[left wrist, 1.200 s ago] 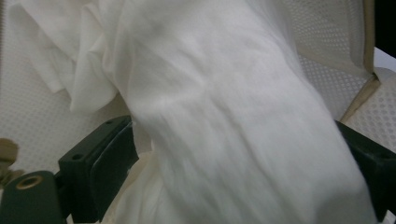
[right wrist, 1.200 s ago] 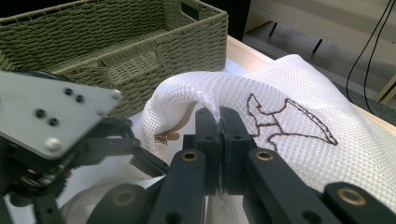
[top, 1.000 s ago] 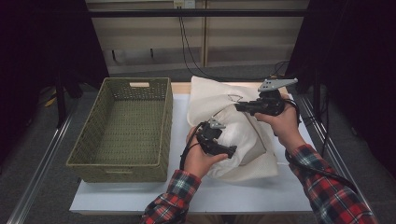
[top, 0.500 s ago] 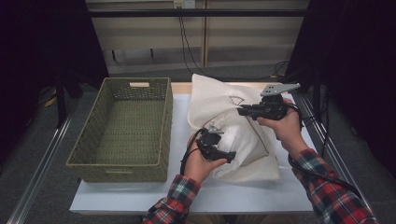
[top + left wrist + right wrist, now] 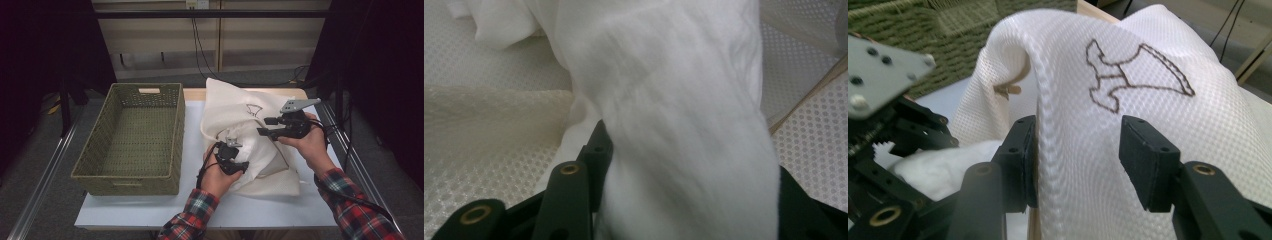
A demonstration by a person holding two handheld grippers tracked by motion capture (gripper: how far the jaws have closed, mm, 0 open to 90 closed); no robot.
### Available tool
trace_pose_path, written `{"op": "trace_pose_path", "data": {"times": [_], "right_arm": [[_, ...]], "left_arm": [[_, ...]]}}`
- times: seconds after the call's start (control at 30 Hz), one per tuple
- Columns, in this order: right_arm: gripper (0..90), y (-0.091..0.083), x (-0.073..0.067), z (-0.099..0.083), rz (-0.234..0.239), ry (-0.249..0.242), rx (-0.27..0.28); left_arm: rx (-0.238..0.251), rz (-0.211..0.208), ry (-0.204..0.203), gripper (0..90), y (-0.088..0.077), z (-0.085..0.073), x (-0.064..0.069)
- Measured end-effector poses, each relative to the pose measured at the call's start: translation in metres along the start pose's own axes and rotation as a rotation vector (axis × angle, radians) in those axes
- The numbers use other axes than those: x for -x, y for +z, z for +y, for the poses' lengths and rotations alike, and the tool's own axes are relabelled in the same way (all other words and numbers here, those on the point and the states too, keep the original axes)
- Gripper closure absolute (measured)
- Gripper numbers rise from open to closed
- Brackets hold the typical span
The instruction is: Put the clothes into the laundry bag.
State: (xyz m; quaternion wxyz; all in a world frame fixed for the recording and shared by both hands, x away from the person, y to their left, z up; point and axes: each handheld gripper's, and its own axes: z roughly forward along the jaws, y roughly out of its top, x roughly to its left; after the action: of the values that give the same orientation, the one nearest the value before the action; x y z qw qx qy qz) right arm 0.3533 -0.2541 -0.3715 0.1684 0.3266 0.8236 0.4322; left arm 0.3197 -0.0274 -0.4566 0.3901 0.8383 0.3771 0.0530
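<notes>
The left gripper [image 5: 235, 159] has just been closing, and its jaws now pinch a thick fold of white cloth [image 5: 684, 125] that bulges up between them. The right gripper [image 5: 264, 127] has just been opening; its jaws stand spread either side of a raised ridge of the mesh bag [image 5: 1148, 100], one pad against it and the other clear. The bag lies crumpled on the worktop [image 5: 125, 212], just right of the green basket [image 5: 132, 140].
</notes>
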Motion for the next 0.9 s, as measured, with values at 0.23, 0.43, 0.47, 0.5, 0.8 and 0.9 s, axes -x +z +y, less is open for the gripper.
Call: {"op": "trace_pose_path", "data": {"times": [0.23, 0.43, 0.47, 0.5, 0.8, 0.9], "right_arm": [[85.5, -0.007, 0.002, -0.003, 0.021, 0.001, -0.017], [86.6, -0.009, 0.005, 0.0, 0.043, 0.027, -0.007], [86.7, -0.009, 0.006, 0.0, 0.046, 0.033, -0.005], [86.7, -0.009, 0.006, 0.0, 0.049, 0.038, -0.002], [86.9, -0.008, 0.003, 0.008, 0.067, 0.029, 0.016], [86.9, -0.011, 0.002, 0.011, 0.068, 0.027, 0.023]], "left_arm": [[0.004, -0.003, -0.022, 59.0, -0.001, 0.002, -0.001], [-0.004, -0.009, -0.034, 59.8, -0.004, 0.013, -0.002], [0.002, -0.009, -0.035, 59.9, -0.004, 0.015, -0.002], [0.001, -0.003, -0.035, 60.0, -0.004, 0.017, -0.002], [0.025, 0.0, -0.045, 60.1, 0.005, 0.032, -0.001], [0.036, 0.006, -0.061, 60.0, 0.008, 0.036, -0.002]]}}
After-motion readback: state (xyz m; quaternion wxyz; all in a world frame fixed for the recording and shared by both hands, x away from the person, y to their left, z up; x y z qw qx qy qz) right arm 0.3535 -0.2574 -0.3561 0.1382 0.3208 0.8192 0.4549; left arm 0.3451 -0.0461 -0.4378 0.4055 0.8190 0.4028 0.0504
